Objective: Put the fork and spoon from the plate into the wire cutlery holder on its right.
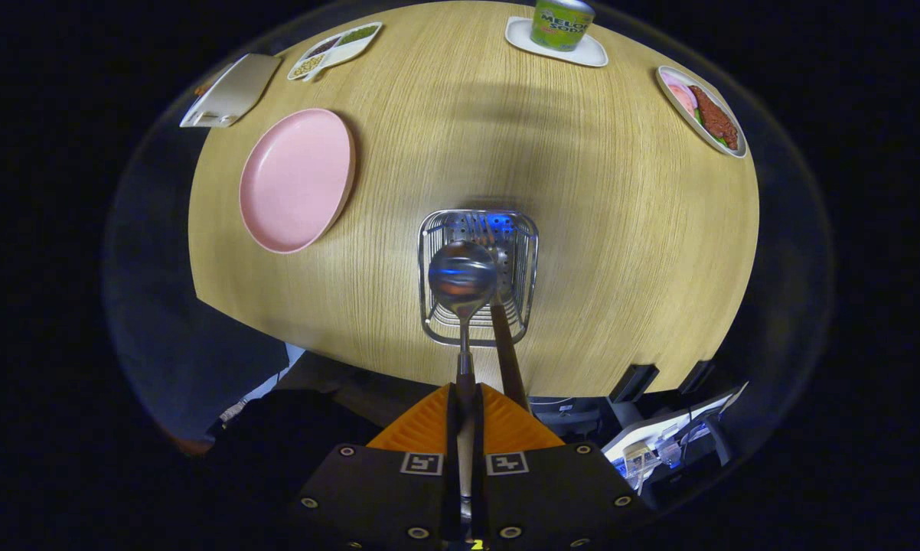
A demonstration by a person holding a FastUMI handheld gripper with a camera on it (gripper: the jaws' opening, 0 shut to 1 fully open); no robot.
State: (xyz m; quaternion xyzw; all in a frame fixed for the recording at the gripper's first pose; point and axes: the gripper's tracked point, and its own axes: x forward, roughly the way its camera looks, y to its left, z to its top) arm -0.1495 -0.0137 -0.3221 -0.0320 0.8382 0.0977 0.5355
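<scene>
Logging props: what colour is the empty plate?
Pink, clearest in the gripper view.

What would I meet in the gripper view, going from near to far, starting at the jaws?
gripper, its jaws closed on the spoon handle → spoon bowl over the wire cutlery holder, where the fork already stands → bare table → soda can on its white coaster.

A green can point(561, 23) is showing the words "MELON SODA" on its side as it is standing on a white coaster point(556, 46), far beyond the wire cutlery holder point(478, 275). Between the gripper point(465, 413) fingers, nearest the camera, a small yellow "2" is showing.
</scene>
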